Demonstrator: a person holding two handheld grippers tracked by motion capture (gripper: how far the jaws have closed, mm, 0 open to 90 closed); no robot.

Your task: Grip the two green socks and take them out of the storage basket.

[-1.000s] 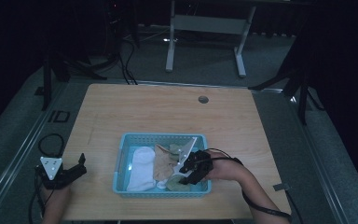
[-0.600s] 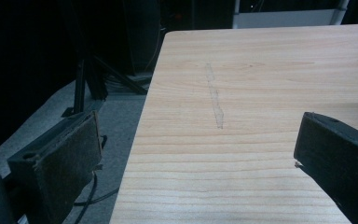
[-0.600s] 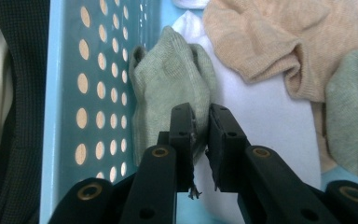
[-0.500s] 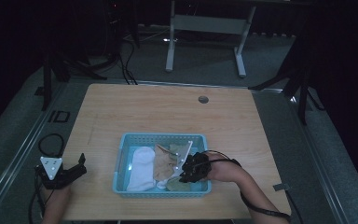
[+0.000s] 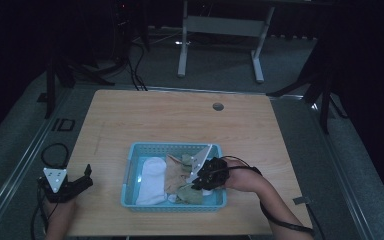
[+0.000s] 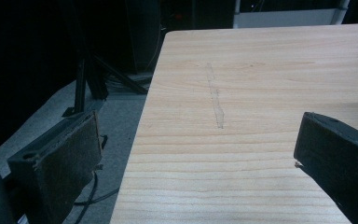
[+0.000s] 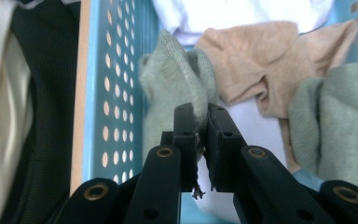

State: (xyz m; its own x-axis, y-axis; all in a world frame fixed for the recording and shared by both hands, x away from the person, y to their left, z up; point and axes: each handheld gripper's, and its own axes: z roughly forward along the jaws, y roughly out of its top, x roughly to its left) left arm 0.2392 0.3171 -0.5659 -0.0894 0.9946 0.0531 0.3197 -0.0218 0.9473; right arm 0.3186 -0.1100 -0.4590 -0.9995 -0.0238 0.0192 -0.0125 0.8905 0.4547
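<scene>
Right tongs [image 7: 204, 122] pinched shut on a fold of the grey-green sock [image 7: 179, 81], low inside the blue basket [image 5: 132, 162]. Jaws nearly together, only the thin cloth between the pads. Sock bunched directly ahead of the tips and rising slightly above them, its length running away from the tongs toward the far basket wall; just past it a tan sock [image 7: 256, 63], a second grey-green piece [image 7: 335, 121] off to the tongs' right, white cloth [image 7: 223, 11] beyond. Perforated basket wall close on the tongs' left, touching or nearly touching the sock. Probably a lift straight up out of the basket, with care that the neighbouring cloth does not drag along.

Right hand [image 5: 240, 176] reaching in from the near right corner, forearm angled across the tabletop [image 5: 180, 120], tongs pointing down and inward over the basket rim.

Left tongs [image 5: 67, 186] well apart from the basket, resting by the tabletop's near left edge, jaws spread wide with nothing between them, only bare wood ahead. Right hand plainly the nearer and the working one.
</scene>
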